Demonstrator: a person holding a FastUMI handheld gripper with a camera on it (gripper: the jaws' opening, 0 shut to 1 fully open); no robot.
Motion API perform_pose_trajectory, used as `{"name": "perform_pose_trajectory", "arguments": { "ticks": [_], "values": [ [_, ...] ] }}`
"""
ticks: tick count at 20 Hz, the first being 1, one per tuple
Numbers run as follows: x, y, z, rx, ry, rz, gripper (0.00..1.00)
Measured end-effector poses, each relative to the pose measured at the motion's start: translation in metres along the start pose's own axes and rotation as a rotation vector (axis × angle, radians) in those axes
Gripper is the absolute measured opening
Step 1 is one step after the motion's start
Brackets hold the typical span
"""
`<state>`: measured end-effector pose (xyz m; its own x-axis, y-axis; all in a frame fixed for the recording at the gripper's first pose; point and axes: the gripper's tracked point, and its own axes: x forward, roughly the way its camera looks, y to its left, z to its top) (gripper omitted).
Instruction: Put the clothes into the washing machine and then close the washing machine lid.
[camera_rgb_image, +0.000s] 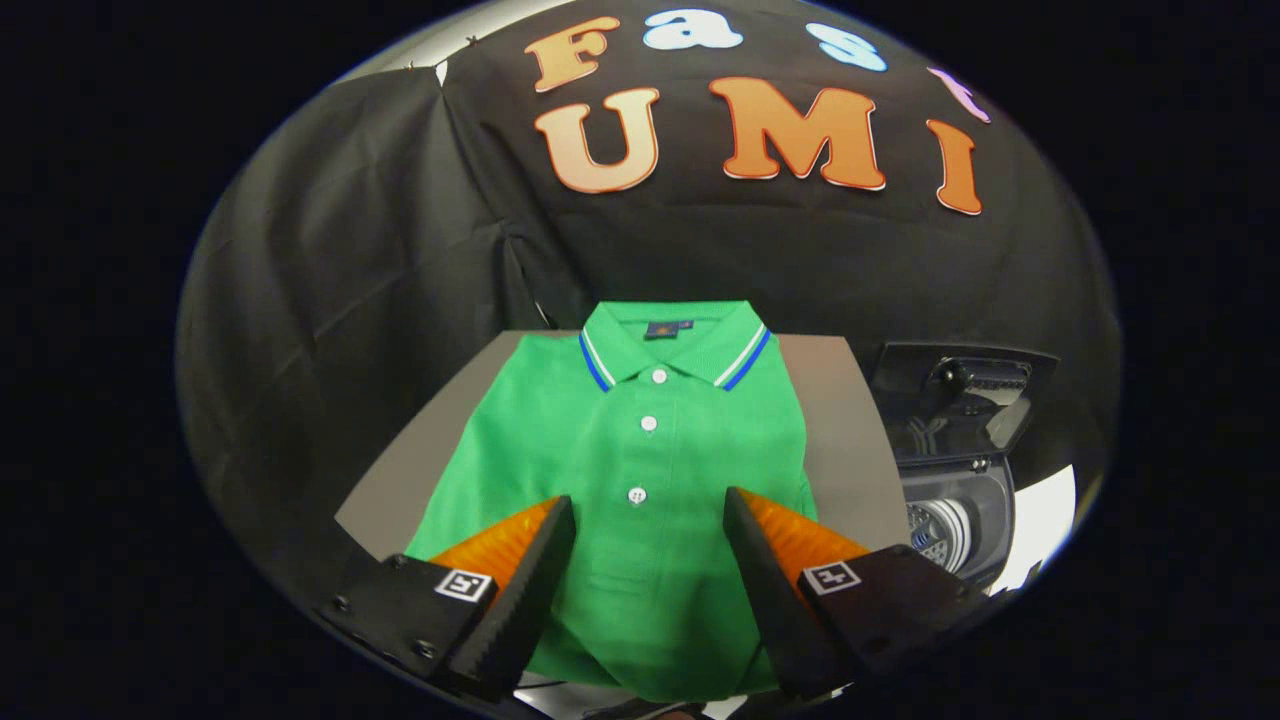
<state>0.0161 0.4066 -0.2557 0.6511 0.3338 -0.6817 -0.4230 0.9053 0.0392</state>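
The gripper (648, 545) hangs over a green shirt (640, 450) lying flat on the table (850, 450), fingers wide apart, apparently not touching it; the washing machine (955, 490) stands open at three o'clock.

One green polo shirt (640, 470) is laid on one grey table (845, 440), and three white buttons (648, 424) are counted down its front. One washing machine (960, 500) is seen at the right, its single lid (965, 395) raised. Two fingers (520, 590) are spread apart on the one gripper (648, 585).
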Motion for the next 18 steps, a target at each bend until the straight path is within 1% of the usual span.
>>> {"name": "perform_pose_trajectory", "arguments": {
  "ticks": [1,4,5,7,8,9,13,14,15,16,17,18],
  "values": [
    [0.002,0.0,-0.003,-0.019,0.02,0.002,0.97],
    [0.001,0.003,-0.005,-0.034,0.046,0.051,0.9],
    [0.0,0.0,-0.003,-0.034,0.057,0.055,0.88],
    [0.0,-0.003,-0.003,-0.057,0.058,0.057,0.74],
    [-0.001,-0.003,-0.002,-0.07,0.053,0.058,0.69],
    [0.0,-0.003,-0.002,-0.087,0.052,0.056,0.69],
    [0.001,0.005,-0.003,-0.161,0.049,0.131,0.28],
    [-0.002,0.004,-0.004,-0.156,0.052,0.151,0.2],
    [-0.004,0.005,-0.002,-0.132,0.043,0.166,0.19],
    [0.007,0.007,0.0,-0.098,0.018,0.186,0.12],
    [-0.005,0.004,0.002,-0.074,-0.013,0.203,0.09],
    [-0.005,0.004,0.005,-0.057,-0.062,0.208,0.08]
  ]
}}
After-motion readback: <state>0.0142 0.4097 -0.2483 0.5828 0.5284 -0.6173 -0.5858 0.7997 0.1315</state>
